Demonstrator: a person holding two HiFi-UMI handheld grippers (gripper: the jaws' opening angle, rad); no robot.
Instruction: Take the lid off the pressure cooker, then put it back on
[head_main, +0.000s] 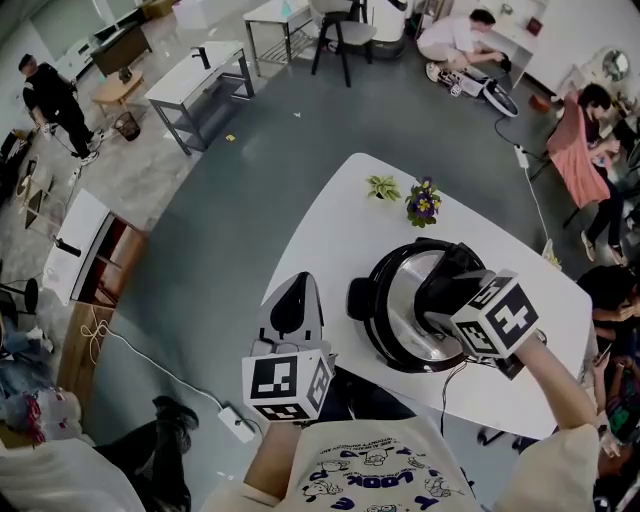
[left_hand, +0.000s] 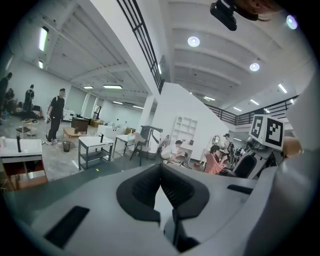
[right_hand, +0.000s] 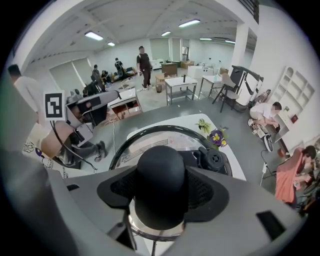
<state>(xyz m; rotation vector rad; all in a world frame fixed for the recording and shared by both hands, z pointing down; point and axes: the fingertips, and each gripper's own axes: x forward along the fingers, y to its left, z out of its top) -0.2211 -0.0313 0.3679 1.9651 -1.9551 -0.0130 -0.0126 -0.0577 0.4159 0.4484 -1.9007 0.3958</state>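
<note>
Grasping the black knob (right_hand: 161, 167) of the lid (right_hand: 150, 142) with the right gripper (right_hand: 161, 197), pressed one pad against each side of it and pointed steeply down from above. Saw the lid lying over the pressure cooker (head_main: 385, 335), a steel face ringed in black, with a round black valve (right_hand: 216, 160) just beside the knob; could not tell whether fully seated on the pot or slightly clear of it. Saw the cooker standing on the white tabletop (head_main: 340, 225), toward its near right part, a black side handle (head_main: 360, 298) jutting to the left. Carried the marker cube (head_main: 497, 318) of the right gripper above the cooker's near right rim in the head view. Held the left gripper (left_hand: 160, 175) well apart from the cooker, by the tabletop's near left edge, clenched with nothing between the jaws, the pads meeting in a closed line and aimed almost level out into the open room. Noted a small green plant (head_main: 383, 187) and a pot of purple flowers (head_main: 423, 203) side by side at the far part of the tabletop, apart from the cooker.
</note>
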